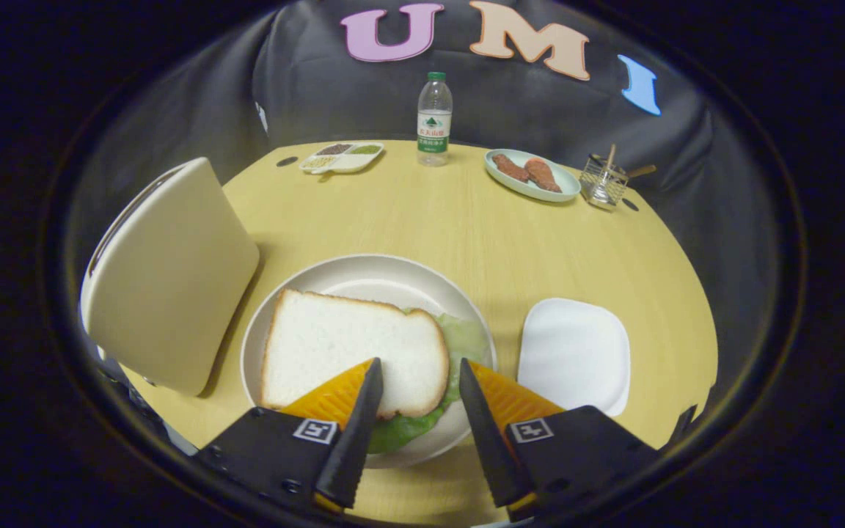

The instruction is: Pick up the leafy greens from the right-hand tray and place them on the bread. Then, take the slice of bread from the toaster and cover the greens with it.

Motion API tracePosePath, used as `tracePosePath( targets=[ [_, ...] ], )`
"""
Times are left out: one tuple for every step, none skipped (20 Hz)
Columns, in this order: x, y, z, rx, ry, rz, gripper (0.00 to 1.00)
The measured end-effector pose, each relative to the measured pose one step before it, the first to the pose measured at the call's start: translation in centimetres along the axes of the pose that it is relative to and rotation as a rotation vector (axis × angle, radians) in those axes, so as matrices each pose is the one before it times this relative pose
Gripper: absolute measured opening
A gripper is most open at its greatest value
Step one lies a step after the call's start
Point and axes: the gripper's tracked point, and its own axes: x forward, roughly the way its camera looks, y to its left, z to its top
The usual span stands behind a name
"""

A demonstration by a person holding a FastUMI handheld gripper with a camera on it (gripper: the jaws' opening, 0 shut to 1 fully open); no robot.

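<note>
Lying on the one plate (298, 293), one bread slice (342, 352) covers the greens (459, 341) (hand-held gripper (416, 374) released).

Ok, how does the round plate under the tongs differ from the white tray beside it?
The round plate is beige and carries the sandwich: a bread slice over leafy greens. The white tray is a rounded square with nothing on it. The open tongs hang over the plate's near edge, while the tray lies off to their right. Both rest flat on the yellow table.
</note>
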Motion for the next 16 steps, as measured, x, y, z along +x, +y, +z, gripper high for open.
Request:
tracePosePath(
  targets=[
    [-0.168, -0.367, 0.125, -0.00344, -0.01467, -0.01221, 0.79],
    [-0.184, -0.301, 0.19, 0.00554, -0.01265, -0.00607, 0.88],
    [-0.147, -0.093, 0.281, 0.01253, -0.01585, 0.00668, 0.97],
    [-0.228, -0.061, 0.372, 0.01068, -0.01547, 0.00726, 0.97],
    [-0.337, -0.176, 0.415, 0.00739, -0.01826, 0.00722, 0.98],
    [-0.547, -0.224, 0.865, 0.00549, -0.0305, 0.00963, 0.98],
    [-0.407, -0.168, 0.811, 0.00326, -0.03126, 0.00504, 0.98],
    [-0.488, -0.194, 1.033, 0.00472, -0.03331, 0.00752, 0.98],
    [-0.516, -0.235, 1.138, 0.00937, -0.03855, 0.01076, 0.98],
    [-0.748, -0.186, 1.56, 0.02021, -0.04782, 0.01663, 0.98],
    [-0.532, -0.252, 1.601, 0.02052, -0.04507, 0.01619, 0.98],
    [-0.665, -0.236, 1.859, 0.02228, -0.05661, 0.01832, 0.98],
    [-0.772, -0.298, 2.19, 0.02145, -0.06476, 0.0189, 0.98],
    [-0.601, -0.176, 1.927, 0.01838, -0.05586, 0.0177, 0.98],
    [-0.507, -0.164, 1.762, 0.01662, -0.04957, 0.01673, 0.97],
    [-0.542, -0.172, 1.617, 0.01313, -0.04294, 0.01248, 0.97]
  ],
)
